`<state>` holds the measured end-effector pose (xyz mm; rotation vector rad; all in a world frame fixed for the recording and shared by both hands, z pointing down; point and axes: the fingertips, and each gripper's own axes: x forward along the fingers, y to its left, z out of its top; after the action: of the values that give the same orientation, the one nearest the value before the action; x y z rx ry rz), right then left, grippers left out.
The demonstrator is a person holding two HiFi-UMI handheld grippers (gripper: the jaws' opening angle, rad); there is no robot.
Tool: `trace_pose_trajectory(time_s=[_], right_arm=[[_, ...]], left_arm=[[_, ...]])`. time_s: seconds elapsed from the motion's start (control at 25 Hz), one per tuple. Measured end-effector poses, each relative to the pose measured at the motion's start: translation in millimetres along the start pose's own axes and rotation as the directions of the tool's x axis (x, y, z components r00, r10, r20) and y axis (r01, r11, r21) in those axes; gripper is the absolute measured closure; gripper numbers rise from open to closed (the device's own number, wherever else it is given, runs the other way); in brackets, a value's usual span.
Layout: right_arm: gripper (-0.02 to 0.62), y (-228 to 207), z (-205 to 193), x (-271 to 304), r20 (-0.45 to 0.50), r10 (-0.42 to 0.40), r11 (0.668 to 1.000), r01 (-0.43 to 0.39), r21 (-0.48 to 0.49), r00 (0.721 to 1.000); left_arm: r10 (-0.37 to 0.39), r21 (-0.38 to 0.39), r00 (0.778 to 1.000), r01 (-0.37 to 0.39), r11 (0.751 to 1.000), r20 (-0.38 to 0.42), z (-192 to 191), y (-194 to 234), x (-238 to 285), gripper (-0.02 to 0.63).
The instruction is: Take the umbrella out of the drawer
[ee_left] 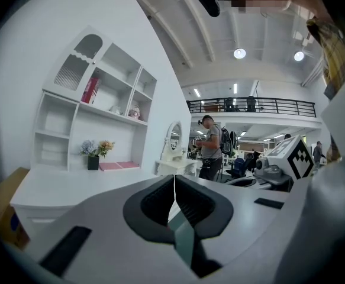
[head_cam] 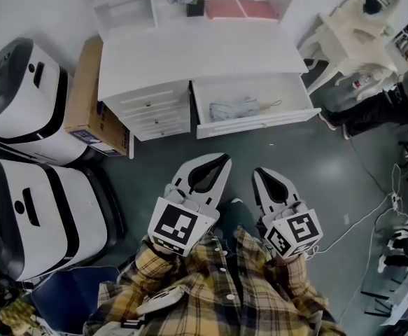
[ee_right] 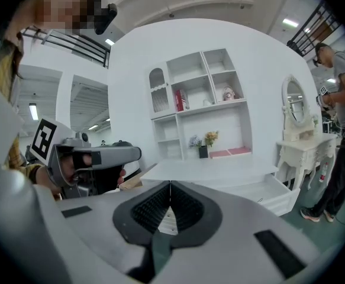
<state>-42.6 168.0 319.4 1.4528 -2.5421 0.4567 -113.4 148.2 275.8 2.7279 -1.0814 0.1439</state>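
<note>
A folded pale blue umbrella (head_cam: 235, 108) lies in the open right-hand drawer (head_cam: 254, 124) of a white desk (head_cam: 197, 54), seen in the head view. Both grippers hover over the dark floor, short of the drawer front. My left gripper (head_cam: 224, 158) is shut with nothing in it, its tips pointing toward the drawer's left part. My right gripper (head_cam: 258, 171) is beside it, also shut and empty. In the left gripper view my left gripper (ee_left: 174, 176) has its jaws meeting in a thin line; my right gripper (ee_right: 170, 183) shows the same. The drawer (ee_right: 279, 191) appears at the right of the right gripper view.
Closed drawers (head_cam: 155, 110) sit left of the open one. A cardboard box (head_cam: 85, 93) and two white-and-black machines (head_cam: 29, 96) stand at the left. A white dressing table (head_cam: 357, 23) and a person (head_cam: 392, 103) are at the right, with cables (head_cam: 371, 215) on the floor.
</note>
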Motion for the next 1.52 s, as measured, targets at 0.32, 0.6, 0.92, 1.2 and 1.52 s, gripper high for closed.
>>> trace_pose_trajectory(time_s=[0.32, 0.6, 0.92, 1.2, 1.52], right_arm=[[0.578, -14, 2, 17, -0.010, 0.014, 1.000, -0.014, 0.008, 1.000], [0.578, -51, 8, 45, -0.009, 0.040, 0.999, -0.040, 0.008, 0.999], [0.578, -112, 31, 88, -0.024, 0.074, 0.997, -0.073, 0.016, 0.997], [0.578, -175, 58, 119, -0.035, 0.114, 0.993, -0.113, 0.015, 0.993], [0.578, -233, 81, 159, -0.037, 0.196, 0.981, -0.196, -0.002, 0.980]], left_arm=[[0.032, -0.023, 0.999, -0.032, 0.999, 0.001, -1, 18, 11, 0.580], [0.056, -0.015, 0.998, -0.056, 0.998, -0.004, 0, 34, 49, 0.580], [0.066, -0.023, 0.997, -0.067, 0.997, -0.027, 13, 58, 125, 0.580], [0.102, -0.015, 0.994, -0.103, 0.995, -0.043, 32, 75, 197, 0.580], [0.172, 0.001, 0.984, -0.172, 0.985, -0.042, 49, 94, 260, 0.580]])
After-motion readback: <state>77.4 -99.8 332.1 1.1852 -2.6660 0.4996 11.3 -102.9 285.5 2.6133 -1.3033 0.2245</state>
